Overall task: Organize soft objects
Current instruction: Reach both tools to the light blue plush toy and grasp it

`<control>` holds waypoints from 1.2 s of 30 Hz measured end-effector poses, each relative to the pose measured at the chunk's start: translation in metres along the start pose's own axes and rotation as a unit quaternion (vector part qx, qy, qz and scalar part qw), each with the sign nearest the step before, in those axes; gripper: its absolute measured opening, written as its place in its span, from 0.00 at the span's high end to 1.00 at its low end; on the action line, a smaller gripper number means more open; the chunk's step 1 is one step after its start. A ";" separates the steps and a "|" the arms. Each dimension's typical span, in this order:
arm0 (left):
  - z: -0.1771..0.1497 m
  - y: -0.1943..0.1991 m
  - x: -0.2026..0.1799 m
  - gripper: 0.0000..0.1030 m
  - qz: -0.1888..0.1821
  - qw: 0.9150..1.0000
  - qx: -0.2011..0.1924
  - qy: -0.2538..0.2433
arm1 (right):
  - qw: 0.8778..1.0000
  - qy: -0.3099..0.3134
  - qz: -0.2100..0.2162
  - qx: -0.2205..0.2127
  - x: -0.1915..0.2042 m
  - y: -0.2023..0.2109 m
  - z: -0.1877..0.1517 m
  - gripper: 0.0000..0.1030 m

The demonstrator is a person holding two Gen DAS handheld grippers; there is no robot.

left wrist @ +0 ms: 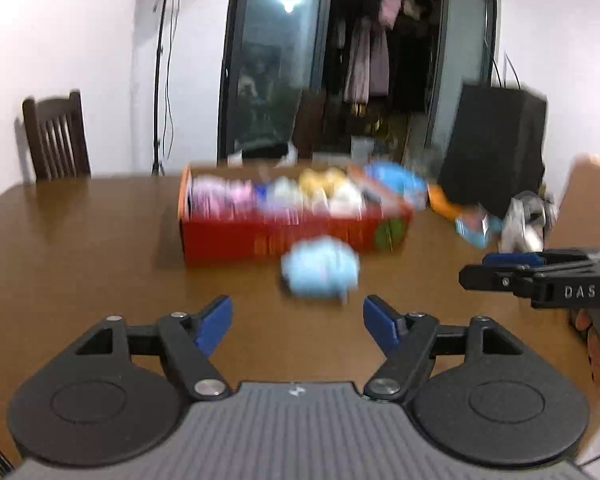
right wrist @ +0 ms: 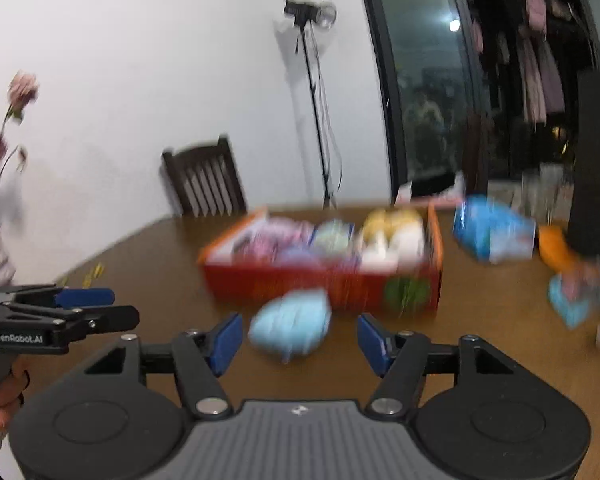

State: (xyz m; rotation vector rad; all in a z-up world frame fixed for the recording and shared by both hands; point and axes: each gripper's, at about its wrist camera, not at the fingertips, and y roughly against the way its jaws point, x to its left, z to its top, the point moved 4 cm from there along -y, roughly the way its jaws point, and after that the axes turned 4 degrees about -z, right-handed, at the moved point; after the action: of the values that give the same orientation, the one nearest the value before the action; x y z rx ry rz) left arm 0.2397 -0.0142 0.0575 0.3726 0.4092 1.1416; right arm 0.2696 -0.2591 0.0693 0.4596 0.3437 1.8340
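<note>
Light-blue soft toy (left wrist: 320,266), blurred, lies beside red box (left wrist: 236,240).

On the table (left wrist: 80,240) stood one red box (left wrist: 284,236) – soft items inside blurred, uncounted; one light-blue soft object (left wrist: 320,270) at its six o'clock; two grippers – left (left wrist: 298,320), right (right wrist: 300,338); one chair (left wrist: 56,136).

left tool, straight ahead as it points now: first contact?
Probably the light blue soft bundle lying on the table, just beyond the open left tool. Behind it stands the red box. Blur makes depth uncertain.
</note>
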 end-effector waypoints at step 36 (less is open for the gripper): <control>0.023 -0.190 0.050 0.56 -0.139 0.976 0.072 0.154 | 0.985 -0.136 0.085 0.070 -0.037 -0.194 0.003 0.65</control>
State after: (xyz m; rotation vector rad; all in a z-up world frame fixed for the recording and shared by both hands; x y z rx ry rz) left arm 0.4194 -0.0400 -0.0203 0.2534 0.7952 0.8985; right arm 0.4442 -0.2361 -0.0212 0.8500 0.2519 1.8882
